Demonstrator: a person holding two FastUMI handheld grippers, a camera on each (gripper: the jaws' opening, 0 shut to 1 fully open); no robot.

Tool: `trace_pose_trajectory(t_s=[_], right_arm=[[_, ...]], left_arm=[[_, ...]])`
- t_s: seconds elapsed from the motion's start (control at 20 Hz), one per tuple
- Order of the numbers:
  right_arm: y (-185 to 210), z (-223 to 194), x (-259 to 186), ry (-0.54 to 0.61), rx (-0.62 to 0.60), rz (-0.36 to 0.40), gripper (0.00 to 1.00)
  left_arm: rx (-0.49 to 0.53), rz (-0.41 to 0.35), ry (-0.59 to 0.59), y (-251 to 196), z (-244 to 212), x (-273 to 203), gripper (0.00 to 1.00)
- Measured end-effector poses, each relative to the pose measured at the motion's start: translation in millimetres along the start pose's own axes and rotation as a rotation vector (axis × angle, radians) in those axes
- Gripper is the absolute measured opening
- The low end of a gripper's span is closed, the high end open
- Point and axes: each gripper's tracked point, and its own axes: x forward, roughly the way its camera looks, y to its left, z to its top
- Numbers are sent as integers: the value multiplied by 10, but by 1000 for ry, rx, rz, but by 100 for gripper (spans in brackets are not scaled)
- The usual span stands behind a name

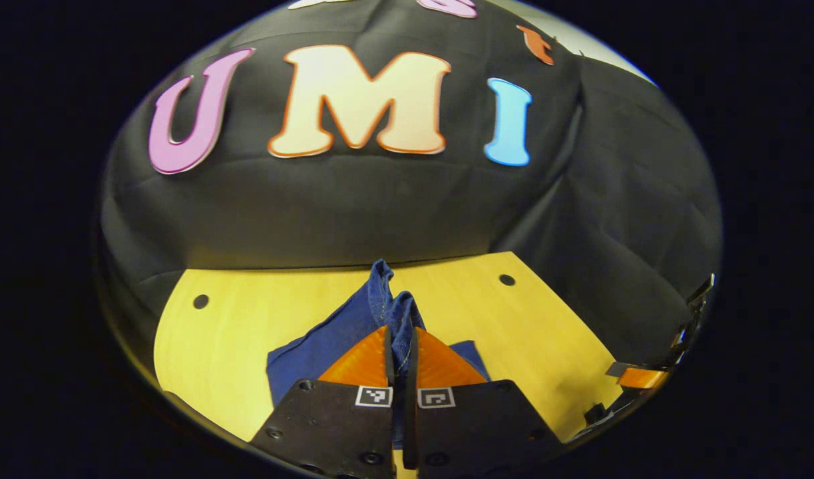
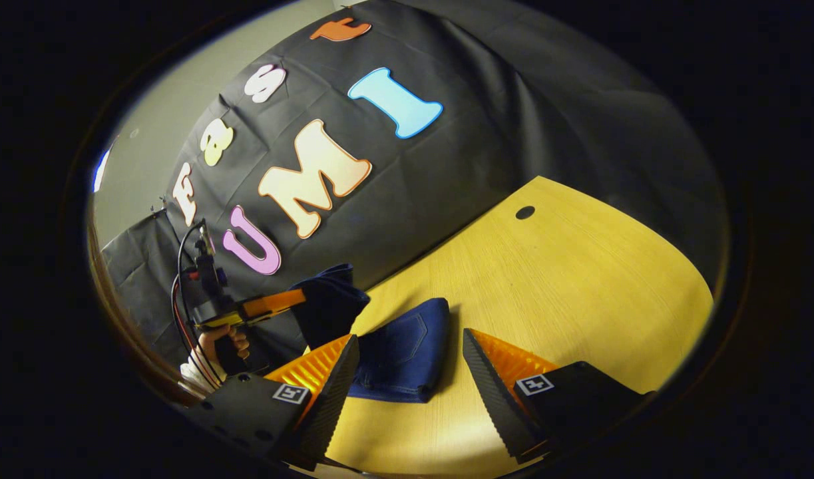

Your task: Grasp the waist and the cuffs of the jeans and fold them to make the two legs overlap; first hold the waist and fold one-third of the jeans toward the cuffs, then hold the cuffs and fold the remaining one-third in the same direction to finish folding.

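Observation:
The dark blue jeans (image 1: 320, 349) lie bunched on the yellow table (image 1: 233, 332). My left gripper (image 1: 400, 329) is shut on a raised fold of the denim, which sticks up between its fingers. In the right gripper view the left gripper (image 2: 300, 297) holds that lifted part of the jeans (image 2: 330, 299) above the table, with a hand (image 2: 217, 346) on its handle. My right gripper (image 2: 410, 334) stands open just over the table, and the folded waist end of the jeans (image 2: 407, 359), back pocket up, lies between and just beyond its fingers, untouched.
The table (image 2: 566, 266) has round holes (image 2: 525, 212) near its far corners and bare wood to the right of the jeans. Black cloth walls close it in behind and at the sides. The right gripper (image 1: 636, 377) is at the table's right edge in the left gripper view.

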Motion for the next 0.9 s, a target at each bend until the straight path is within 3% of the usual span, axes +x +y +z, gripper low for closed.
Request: trace_pose_trajectory(t_s=[0.15, 0.4, 0.6, 0.7, 0.75, 0.8, 0.9], right_arm=[[-99, -50, -80, 4, 8, -16, 97], [-258, -53, -156, 3, 4, -52, 97], [-335, -168, -170, 32, -24, -75, 97], [-292, -226, -168, 45, -28, -72, 97], [-253, -240, -164, 48, -30, -68, 97], [-179, -244, -141, 45, -33, -61, 97], [-24, -288, -83, 47, -32, -43, 97]], left_arm=[[86, -5, 17, -343, -343, 46, 0], [271, -38, 137, -814, -1410, 141, 0], [237, -56, 220, -946, -1920, 132, 7], [157, -110, 208, -1031, -1921, 90, 24], [110, -135, 196, -1086, -1887, 61, 27], [73, -159, 178, -1124, -1825, -22, 49], [67, -141, 129, -1010, -1673, -216, 80]])
